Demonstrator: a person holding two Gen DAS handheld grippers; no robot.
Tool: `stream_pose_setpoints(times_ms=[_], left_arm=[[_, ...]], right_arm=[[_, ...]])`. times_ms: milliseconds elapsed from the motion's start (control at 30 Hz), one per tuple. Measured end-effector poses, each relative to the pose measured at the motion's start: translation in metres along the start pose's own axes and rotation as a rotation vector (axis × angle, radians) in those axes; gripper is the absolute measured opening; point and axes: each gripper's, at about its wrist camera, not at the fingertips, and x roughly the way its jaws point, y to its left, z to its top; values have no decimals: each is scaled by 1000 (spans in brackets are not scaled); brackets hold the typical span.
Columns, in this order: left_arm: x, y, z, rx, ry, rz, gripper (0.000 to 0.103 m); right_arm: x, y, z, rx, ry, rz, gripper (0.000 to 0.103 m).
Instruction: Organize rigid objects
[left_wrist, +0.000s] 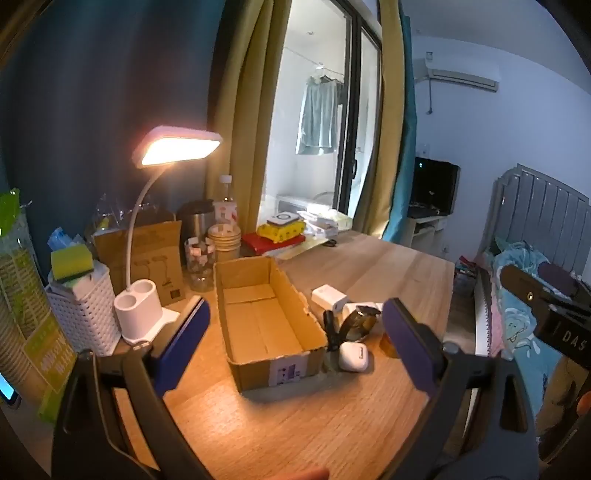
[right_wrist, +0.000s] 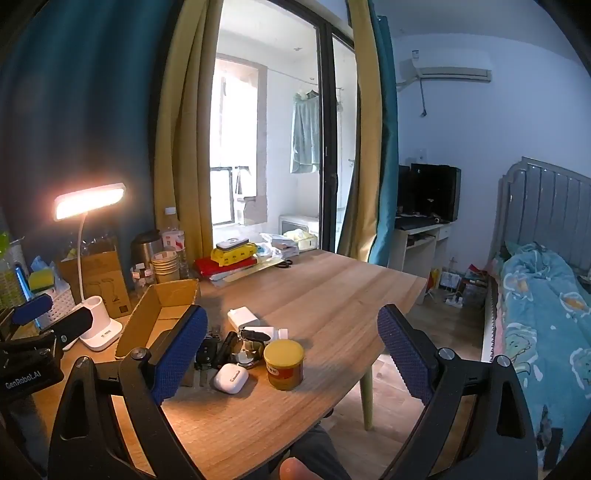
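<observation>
An open cardboard box (left_wrist: 266, 321) (right_wrist: 155, 317) sits empty on the wooden table (left_wrist: 369, 266). Right of it lies a cluster of small things: a white earbud case (left_wrist: 354, 355) (right_wrist: 231, 377), a white charger (left_wrist: 328, 296) (right_wrist: 243, 317), a black watch (left_wrist: 357, 325) (right_wrist: 253, 345), a dark key fob (right_wrist: 206, 350), and a yellow-lidded can (right_wrist: 284, 363). My left gripper (left_wrist: 295, 347) is open and empty above the box. My right gripper (right_wrist: 291, 350) is open and empty, hovering above the can and the cluster.
A lit white desk lamp (left_wrist: 144, 310) (right_wrist: 98, 332), a white basket with a sponge (left_wrist: 79, 314), jars, paper cups (left_wrist: 223, 240) and books (right_wrist: 229, 264) crowd the table's left and back. A bed (right_wrist: 546, 314) stands to the right.
</observation>
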Motion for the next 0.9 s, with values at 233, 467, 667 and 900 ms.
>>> stream_pose_setpoints(times_ms=[233, 467, 667, 900], left_arm=[[0, 1, 1, -4, 2, 2, 95], [0, 2, 2, -9, 3, 3, 95], [0, 2, 3, -9, 8, -2, 95], [-2, 1, 4, -6, 2, -5, 95]], right_arm=[[3, -5, 0, -3, 1, 16, 95], [3, -5, 0, -3, 2, 19, 95], [2, -5, -1, -3, 4, 20, 95], [3, -4, 0, -2, 4, 19, 95]])
